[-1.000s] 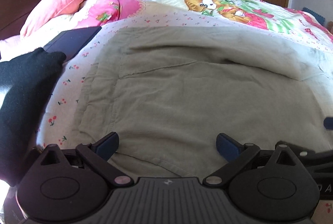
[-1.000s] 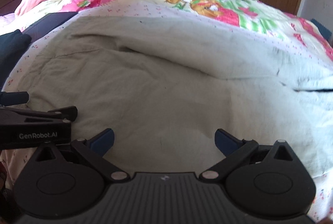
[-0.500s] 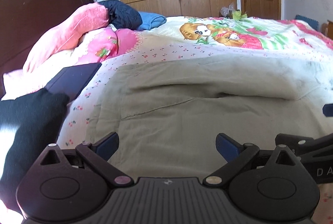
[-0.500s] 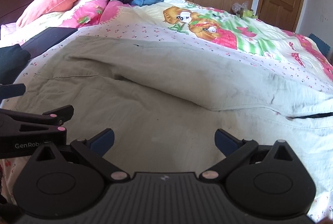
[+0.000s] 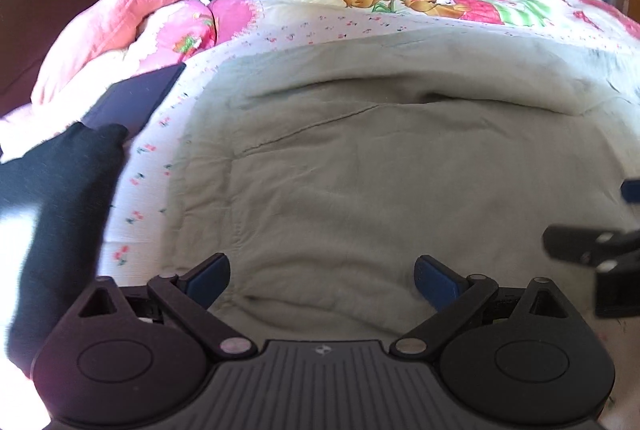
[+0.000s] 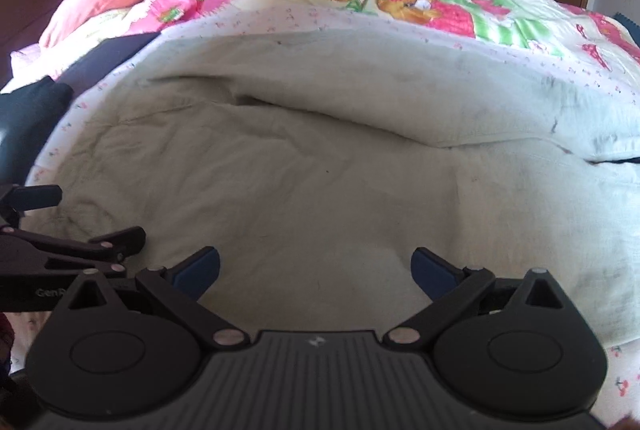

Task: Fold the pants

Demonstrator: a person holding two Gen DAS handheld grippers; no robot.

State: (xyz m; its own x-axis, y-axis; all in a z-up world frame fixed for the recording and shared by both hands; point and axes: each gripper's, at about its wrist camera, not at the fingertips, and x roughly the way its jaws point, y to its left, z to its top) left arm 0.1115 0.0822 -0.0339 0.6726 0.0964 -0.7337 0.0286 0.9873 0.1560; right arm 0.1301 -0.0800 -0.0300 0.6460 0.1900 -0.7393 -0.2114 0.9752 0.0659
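Pants (image 5: 380, 190) lie flat on the bed (image 5: 440, 14), dead ahead of and under both claws. Long axis runs crosswise to the fingers, left to right. One lengthwise fold looks already made: a raised fold ridge runs across ahead of both claws.

Left gripper (image 5: 322, 280): jaws spread wide, nothing between them, hovering over the near hem edge at the left end of the cloth. Whether the pads touch fabric, can't tell. Right gripper (image 6: 316, 270): also spread wide, empty, over the middle-to-right stretch of the near edge. The two sit side by side, near each other; each shows at the edge of the other's view.

Both point forward along the bed, tilted down at the cloth, roughly level with each other.

Judgement: next move is a pinch on the near edge. Left claw is nearer the left end, right claw nearer the far right end, which runs out of frame beyond it.

Black garment (image 5: 60, 210) lies left of the left claw, off the pants.
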